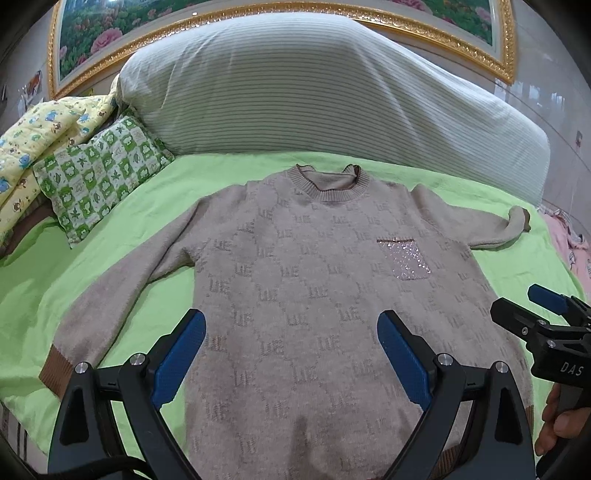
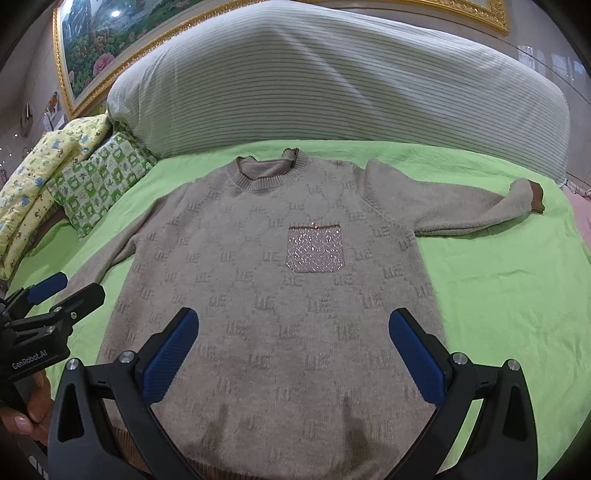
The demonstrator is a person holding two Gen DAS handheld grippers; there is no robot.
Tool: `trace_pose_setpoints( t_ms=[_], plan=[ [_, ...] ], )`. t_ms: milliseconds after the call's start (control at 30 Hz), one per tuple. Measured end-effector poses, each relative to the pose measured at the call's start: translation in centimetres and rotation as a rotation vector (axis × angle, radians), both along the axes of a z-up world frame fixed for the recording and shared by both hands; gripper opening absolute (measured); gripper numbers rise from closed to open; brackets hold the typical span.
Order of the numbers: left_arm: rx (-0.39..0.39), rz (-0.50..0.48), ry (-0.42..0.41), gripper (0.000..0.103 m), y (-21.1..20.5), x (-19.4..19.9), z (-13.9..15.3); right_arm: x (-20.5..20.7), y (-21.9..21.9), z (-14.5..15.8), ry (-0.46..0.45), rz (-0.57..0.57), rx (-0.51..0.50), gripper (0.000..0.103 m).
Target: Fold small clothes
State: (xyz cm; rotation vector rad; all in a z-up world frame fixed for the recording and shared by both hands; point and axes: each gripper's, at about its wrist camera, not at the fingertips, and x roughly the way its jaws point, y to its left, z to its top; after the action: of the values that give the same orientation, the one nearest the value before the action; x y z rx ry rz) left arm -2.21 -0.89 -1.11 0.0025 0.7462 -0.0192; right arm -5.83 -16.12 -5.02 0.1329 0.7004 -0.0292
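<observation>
- Sweater [image 1: 303, 280]: beige knit with a repeated letter pattern, spread flat and face up on the green bed sheet [image 1: 110, 236], collar [image 1: 328, 184] toward the headboard, hem toward the cameras.
- Pocket [image 2: 314, 248]: a sparkly patch on the chest of the sweater.
- Sleeves: both lie spread outward on the sheet; each ends in a brown cuff [image 2: 535, 195].
- Left claw [image 1: 291, 354]: fingers wide apart above the lower body of the sweater, holding nothing.
- Right claw [image 2: 293, 356]: fingers likewise wide apart above the lower body of the sweater, nearer the pocket side, holding nothing.
- Hands: a hand [image 1: 557, 421] grips the right tool's handle at the edge of the left wrist view.
- Surroundings: a large striped pillow [image 1: 332, 85] lies beyond the collar; a green checked cushion [image 1: 99, 181] and a yellow printed quilt [image 1: 40, 136] sit beside it; a gold-framed flower picture [image 1: 96, 33] hangs behind.
</observation>
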Motion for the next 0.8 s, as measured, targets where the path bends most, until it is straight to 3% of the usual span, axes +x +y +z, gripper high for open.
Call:
trace_pose_setpoints(
  t_ms=[800],
  plan=[
    [0.072, -0.021, 0.087, 0.095, 0.0, -0.7, -1.2, 0.0, 0.7, -0.3, 0.055, 0.016, 0.010, 0.103]
  ],
)
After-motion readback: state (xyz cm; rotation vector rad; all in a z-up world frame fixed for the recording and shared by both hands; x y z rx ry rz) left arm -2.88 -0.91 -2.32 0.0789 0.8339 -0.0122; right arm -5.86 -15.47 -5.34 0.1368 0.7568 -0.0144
